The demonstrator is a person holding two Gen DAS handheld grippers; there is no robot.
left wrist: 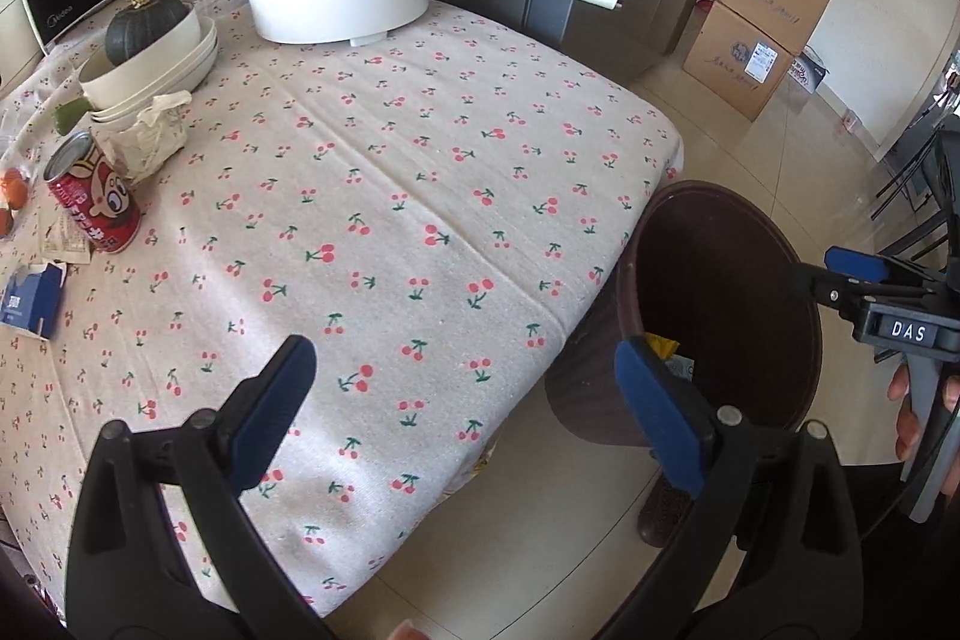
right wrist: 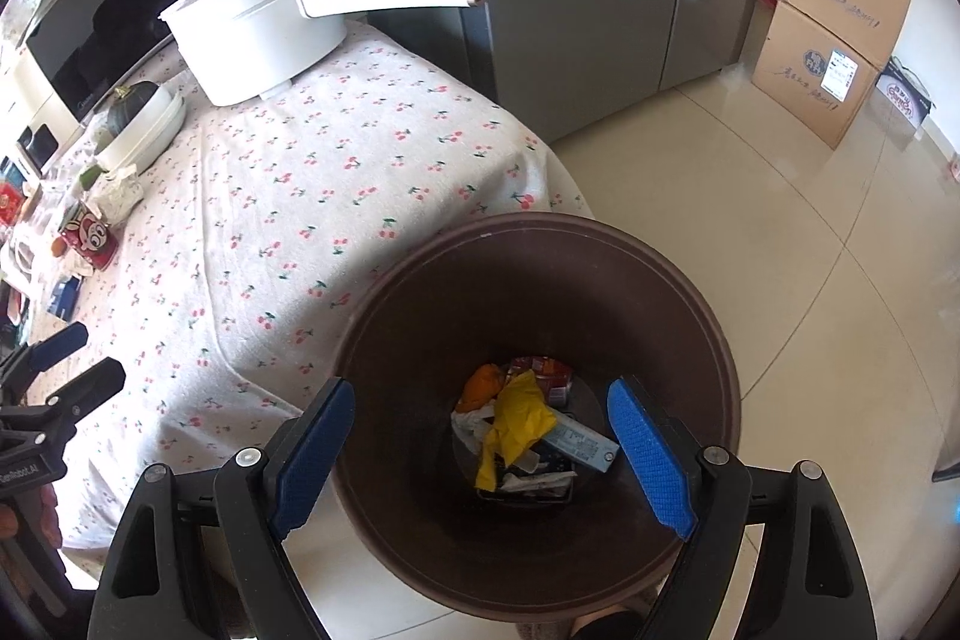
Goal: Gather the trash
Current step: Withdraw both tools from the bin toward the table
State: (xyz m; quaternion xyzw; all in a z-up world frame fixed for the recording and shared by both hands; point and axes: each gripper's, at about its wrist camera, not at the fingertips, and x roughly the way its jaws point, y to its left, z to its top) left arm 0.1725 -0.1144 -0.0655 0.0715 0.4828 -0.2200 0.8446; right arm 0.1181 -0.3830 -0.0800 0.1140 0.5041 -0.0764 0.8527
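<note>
The right hand-held gripper (right wrist: 480, 451) is held, fingers apart and empty, over the brown trash bin (right wrist: 690, 316), where wrappers (right wrist: 519, 421) are piled. The left hand-held gripper (left wrist: 465, 409), likewise spread, is poised above the table (left wrist: 390, 172); a red can (left wrist: 93, 193) is left standing.

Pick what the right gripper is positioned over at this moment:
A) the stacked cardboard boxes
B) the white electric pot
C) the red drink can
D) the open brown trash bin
D: in the right wrist view the right gripper, jaws open and empty, frames the brown trash bin, with a yellow wrapper and other trash at its bottom.
</note>
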